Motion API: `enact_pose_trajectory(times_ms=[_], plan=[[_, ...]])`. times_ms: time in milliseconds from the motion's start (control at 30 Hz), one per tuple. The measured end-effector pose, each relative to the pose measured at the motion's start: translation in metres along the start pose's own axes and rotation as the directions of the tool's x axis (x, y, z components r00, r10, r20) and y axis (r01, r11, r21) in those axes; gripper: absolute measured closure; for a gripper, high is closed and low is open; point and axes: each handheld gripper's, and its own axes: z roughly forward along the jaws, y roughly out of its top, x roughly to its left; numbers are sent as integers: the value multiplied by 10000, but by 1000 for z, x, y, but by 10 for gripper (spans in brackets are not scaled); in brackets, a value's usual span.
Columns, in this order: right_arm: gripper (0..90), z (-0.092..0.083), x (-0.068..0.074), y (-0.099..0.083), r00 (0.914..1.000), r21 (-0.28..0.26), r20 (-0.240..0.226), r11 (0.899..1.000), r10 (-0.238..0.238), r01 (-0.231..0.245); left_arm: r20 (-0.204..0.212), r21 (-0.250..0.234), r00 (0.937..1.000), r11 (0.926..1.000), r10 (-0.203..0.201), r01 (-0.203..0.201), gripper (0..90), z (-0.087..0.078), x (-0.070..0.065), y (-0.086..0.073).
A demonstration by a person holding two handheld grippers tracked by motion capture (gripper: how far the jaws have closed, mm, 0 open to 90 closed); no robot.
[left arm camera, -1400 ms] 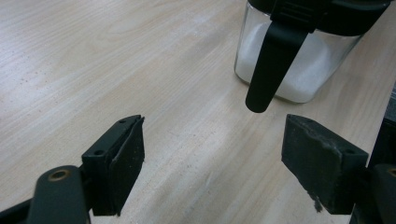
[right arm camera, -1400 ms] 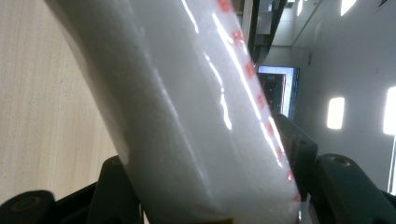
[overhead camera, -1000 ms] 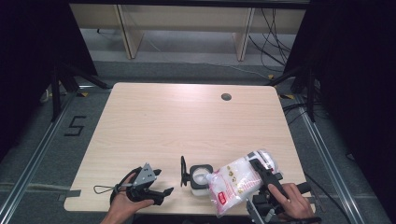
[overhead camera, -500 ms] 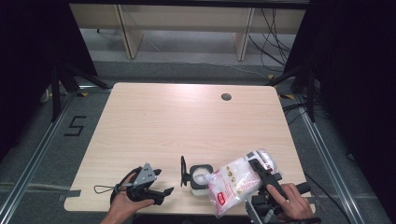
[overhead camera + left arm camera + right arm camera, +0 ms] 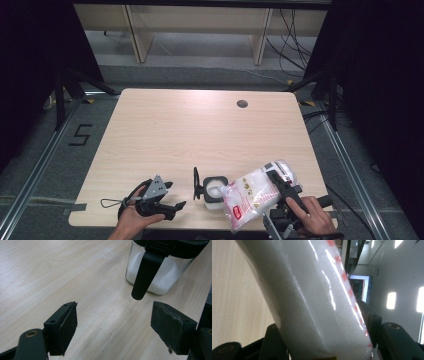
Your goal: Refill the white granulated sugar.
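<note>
Pale wooden table carries a glass jar of white grains near its front edge; the right gripper is clamped on a tilted plastic bag of white powder above the jar; the left gripper rests beside the jar, jaws wide apart, holding nothing.

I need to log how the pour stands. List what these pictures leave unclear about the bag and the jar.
- Bag mouth: in the high view, too small to tell whether it is cut open or whether anything flows.
- Jar rim and lid: cut off by the top edge of the left gripper view.
- Bag print: blurred in the right gripper view, unreadable.
- Right tool pads: hidden by the bag they clamp.
</note>
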Motion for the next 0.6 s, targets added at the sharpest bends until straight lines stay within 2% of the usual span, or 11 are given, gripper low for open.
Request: enact_pose_trajectory(times_ms=[33,133,233,267,300,333,433,467,500,533,600], plan=[[477,0,0,0,10000,0,0,10000,0,0,-2,-205,9993,9991,-373,373,207,2,-2,0],[477,0,-2,2,9991,-86,166,9992,-399,401,68,-172,9993,9992,-366,367,207,2,-3,-1],[477,0,-2,2,9994,-88,165,9995,-306,307,6,-155,9997,9996,-231,231,207,1,-2,0],[478,-1,-2,2,9995,-59,161,9996,-286,287,-22,93,10000,10000,-1,1,207,0,-1,0],[478,-1,-2,2,9995,-59,161,9996,-286,287,-22,93,10000,10000,-1,1,207,0,-1,0],[477,-1,-4,2,9988,-48,215,9990,-447,448,64,-174,9993,9991,-375,376,207,2,-4,-1],[477,-1,-2,2,9989,-21,204,9991,-417,418,33,-173,9993,9992,-367,368,207,2,-2,0],[477,-1,0,2,9998,37,170,10000,-42,42,-7,-94,9996,9995,-296,296,207,1,-2,0],[477,-1,-1,2,9999,-45,99,10000,-24,24,-27,95,10000,10000,-26,27,207,0,-1,0],[477,-1,-2,2,9997,-13,182,9998,-173,173,47,-111,9995,9995,-312,312,207,1,-3,-1],[478,-1,0,3,9997,85,89,9997,-237,236,12,-94,9999,9999,-119,119,207,1,-1,0]])
